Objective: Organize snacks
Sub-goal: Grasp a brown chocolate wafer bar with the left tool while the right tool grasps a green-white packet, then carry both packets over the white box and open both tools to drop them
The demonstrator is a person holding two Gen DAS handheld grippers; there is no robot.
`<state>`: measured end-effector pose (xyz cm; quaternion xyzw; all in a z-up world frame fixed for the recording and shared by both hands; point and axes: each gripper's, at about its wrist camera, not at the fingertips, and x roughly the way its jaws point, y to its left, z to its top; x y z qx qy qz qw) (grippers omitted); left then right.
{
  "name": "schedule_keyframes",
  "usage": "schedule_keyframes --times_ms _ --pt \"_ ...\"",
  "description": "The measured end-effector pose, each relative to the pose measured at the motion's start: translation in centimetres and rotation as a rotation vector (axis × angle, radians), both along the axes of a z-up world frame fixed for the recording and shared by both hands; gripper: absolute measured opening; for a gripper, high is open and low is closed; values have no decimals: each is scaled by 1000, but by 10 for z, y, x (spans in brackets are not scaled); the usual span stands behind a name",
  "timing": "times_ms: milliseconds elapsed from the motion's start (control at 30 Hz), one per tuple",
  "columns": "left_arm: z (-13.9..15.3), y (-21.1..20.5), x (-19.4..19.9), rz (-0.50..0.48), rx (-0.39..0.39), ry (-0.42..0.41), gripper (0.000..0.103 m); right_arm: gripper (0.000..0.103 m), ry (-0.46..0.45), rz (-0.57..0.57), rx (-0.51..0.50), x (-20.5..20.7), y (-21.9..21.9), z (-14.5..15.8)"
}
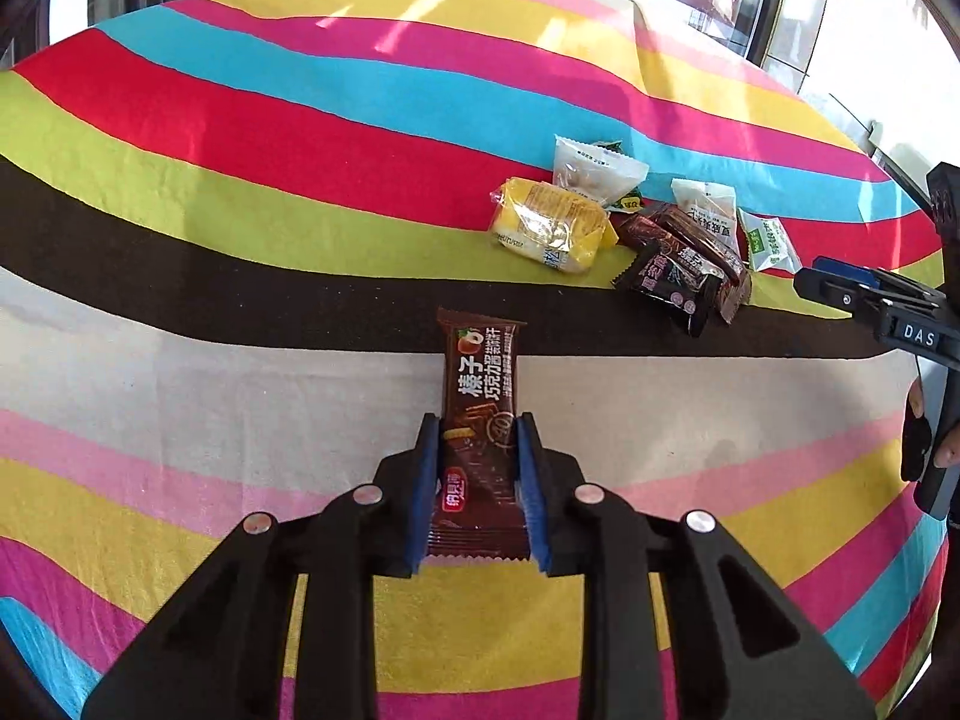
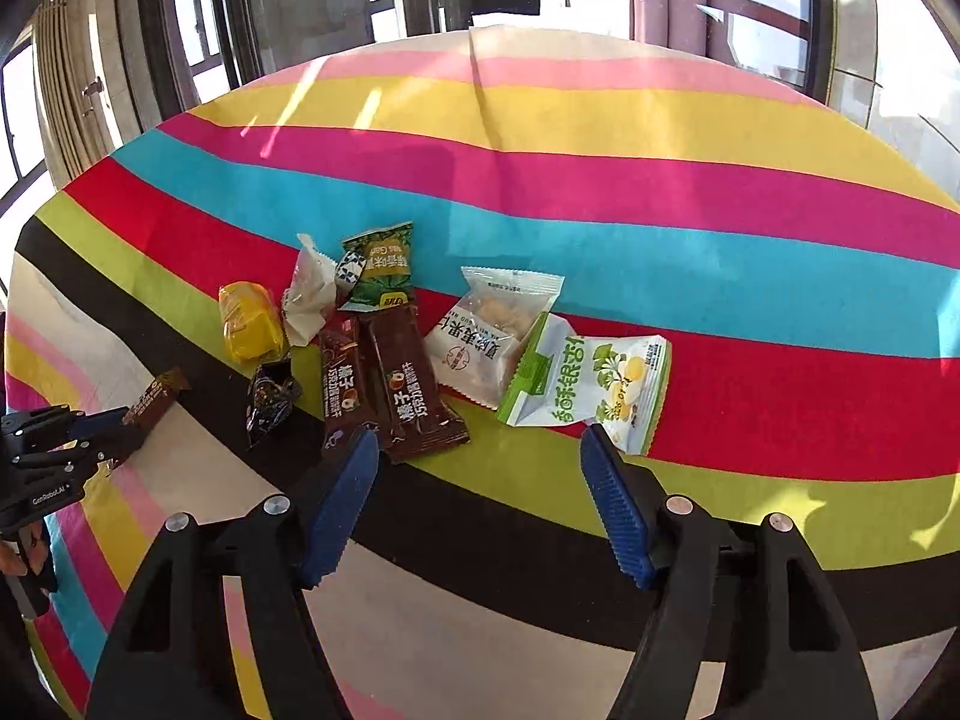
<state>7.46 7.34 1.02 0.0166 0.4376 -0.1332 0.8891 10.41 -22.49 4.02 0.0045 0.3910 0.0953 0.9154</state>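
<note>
My left gripper is shut on a brown chocolate wafer bar, held low over the striped tablecloth; it also shows in the right wrist view. My right gripper is open and empty, just in front of a snack pile: two brown wafer bars, a yellow pack, a dark candy, a green pack, a clear cracker pack and a green-white pack. The pile shows in the left wrist view.
The right gripper shows at the right edge of the left wrist view. The left gripper shows at the left edge of the right wrist view. Windows and chairs stand beyond the table's far edge.
</note>
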Motion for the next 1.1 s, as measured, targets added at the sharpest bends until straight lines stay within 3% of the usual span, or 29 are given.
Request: schedule_keyframes --times_ms 67,100,133,167,300,467,500,533,567,600,633,867,1100 --pt "1 2 2 5 1 -7 32 72 12 -49 5 16 -17 -1" --pt "1 2 3 12 7 -7 49 72 32 -68 1 25 -24 -3" --pt "2 2 6 33 21 -10 76 74 46 -89 -6 32 -30 -7" --pt "3 3 8 56 28 -19 83 74 59 -112 -12 39 -35 -10" --pt "3 12 16 106 19 -14 84 84 108 -132 7 55 -33 -22" --pt "-3 10 21 108 41 14 84 82 128 -196 -84 68 -13 -33" --pt "-3 6 20 104 63 12 79 75 127 -210 -88 68 -13 -35" --pt "-4 3 20 104 93 3 62 63 125 -224 -90 65 -14 -35" --pt "-3 0 17 98 111 -8 52 41 116 -223 -73 59 -14 -33" --pt "-2 -3 14 82 111 -13 29 38 92 -222 -55 50 -16 -28" --pt "-1 -4 9 75 111 -13 24 36 78 -205 -34 39 -17 -23" --pt "3 14 -35 84 -45 2 24 34 17 -140 -7 -44 -21 -3" --pt "11 25 -86 129 -97 -4 24 35 7 -82 59 -115 -3 3"
